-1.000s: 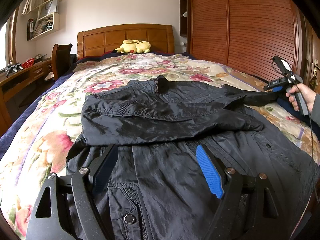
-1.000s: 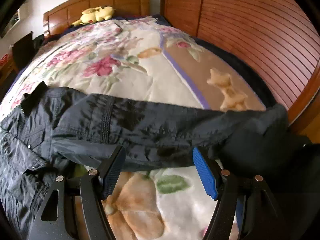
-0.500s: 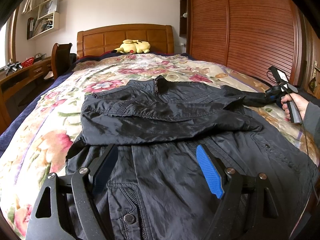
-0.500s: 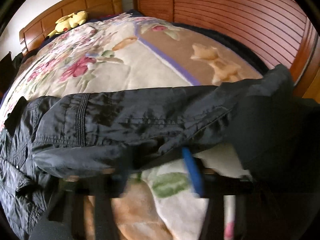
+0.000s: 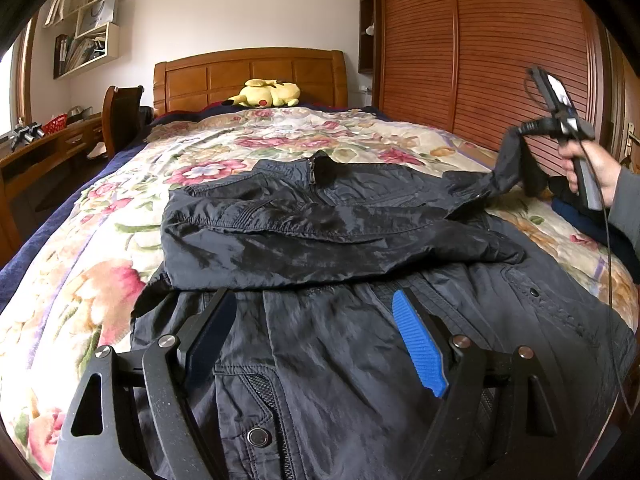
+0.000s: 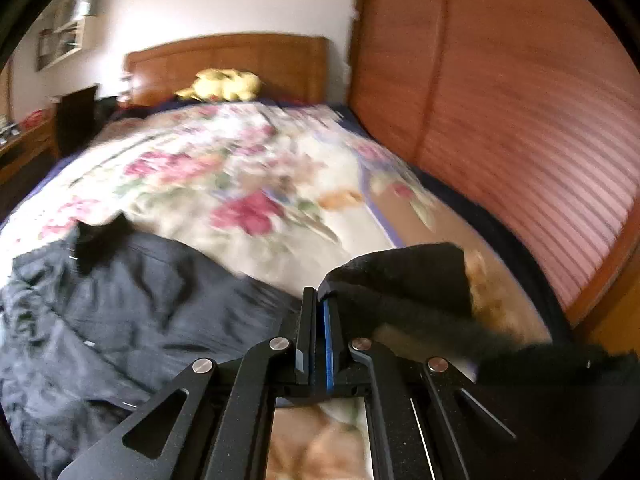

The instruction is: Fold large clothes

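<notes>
The left hand-held gripper [image 5: 312, 344] hovers wide open and empty above the hem of the black jacket [image 5: 320, 232], which lies on the floral bed [image 5: 100, 280]. Beyond it, the right hand-held gripper [image 5: 516, 133] has pinched the sleeve cuff [image 6: 400, 276] and lifts it; next, I think, the sleeve must go across the jacket's chest.

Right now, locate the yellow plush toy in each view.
Left wrist: yellow plush toy top centre, against the headboard.
Right wrist: yellow plush toy upper left of centre, blurred.
Shared landmark: the headboard behind it.
</notes>
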`<state>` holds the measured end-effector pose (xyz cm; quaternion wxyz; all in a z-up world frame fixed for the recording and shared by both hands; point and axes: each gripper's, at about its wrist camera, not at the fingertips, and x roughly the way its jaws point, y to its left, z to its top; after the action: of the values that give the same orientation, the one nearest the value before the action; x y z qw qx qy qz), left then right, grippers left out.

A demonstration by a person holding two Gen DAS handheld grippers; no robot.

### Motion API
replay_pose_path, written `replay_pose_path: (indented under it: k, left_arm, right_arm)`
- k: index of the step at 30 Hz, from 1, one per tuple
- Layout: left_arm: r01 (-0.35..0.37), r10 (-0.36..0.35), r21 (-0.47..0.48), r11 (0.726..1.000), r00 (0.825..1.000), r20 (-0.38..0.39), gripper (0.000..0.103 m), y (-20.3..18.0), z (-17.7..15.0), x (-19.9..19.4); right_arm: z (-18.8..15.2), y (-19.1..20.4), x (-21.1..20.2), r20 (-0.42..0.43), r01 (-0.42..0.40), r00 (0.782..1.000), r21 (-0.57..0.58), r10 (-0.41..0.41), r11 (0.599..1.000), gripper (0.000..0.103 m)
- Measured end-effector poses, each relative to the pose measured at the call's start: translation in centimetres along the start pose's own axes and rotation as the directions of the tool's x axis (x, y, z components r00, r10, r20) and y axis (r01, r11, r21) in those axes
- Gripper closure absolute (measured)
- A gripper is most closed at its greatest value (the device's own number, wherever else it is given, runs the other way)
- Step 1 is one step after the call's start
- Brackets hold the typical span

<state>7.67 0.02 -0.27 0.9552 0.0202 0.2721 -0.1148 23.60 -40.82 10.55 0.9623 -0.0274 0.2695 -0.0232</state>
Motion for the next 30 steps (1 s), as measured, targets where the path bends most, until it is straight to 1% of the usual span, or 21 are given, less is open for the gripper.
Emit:
replay_pose_path:
  k: [4,7,11,13,16,20,26,30]
  left_arm:
    - [0.001,-0.001,-0.003,1.0,1.0,0.003,0.022,0.1,0.0,-0.1]
    - [0.001,-0.001,-0.003,1.0,1.0,0.003,0.022,0.1,0.0,-0.1]
    - [0.001,-0.001,-0.004,1.0,1.0,0.003,0.022,0.1,0.0,-0.1]
    - [0.002,-0.002,-0.004,1.0,1.0,0.003,0.022,0.1,0.0,-0.2]
    - [0.003,-0.003,-0.006,1.0,1.0,0.003,0.022,0.2,0.0,-0.2]
    - [0.004,-0.004,-0.007,1.0,1.0,0.003,0.022,0.2,-0.1,-0.2]
    - [0.005,-0.005,-0.006,1.0,1.0,0.002,0.022,0.1,0.0,-0.2]
    - [0.005,-0.005,-0.004,1.0,1.0,0.004,0.022,0.2,-0.1,-0.2]
  right_arm:
    - [0.6,4.6,-2.3,0.055,-0.072,0.996,-0.082,0.077,0.994,0.1]
    - [0.5,7.9,-3.3,0.076,-0.135,0.986,-0.133,0.146,0.982,0.1]
    - [-0.8,12.7,-5.5,0.085,-0.248,0.959,-0.213,0.27,0.945,0.1]
    - [-1.6,14.8,-6.0,0.073,-0.283,0.947,-0.268,0.313,0.921,0.1]
    - [-2.9,17.9,-5.8,0.039,-0.316,0.937,-0.324,0.346,0.892,0.1]
    - [-4.3,20.2,-4.0,-0.014,-0.345,0.932,-0.341,0.362,0.875,0.1]
    - [-4.8,22.0,-1.7,-0.081,-0.38,0.923,-0.339,0.376,0.86,0.1]
    - [-4.8,21.5,-1.5,-0.119,-0.398,0.917,-0.338,0.381,0.853,0.1]
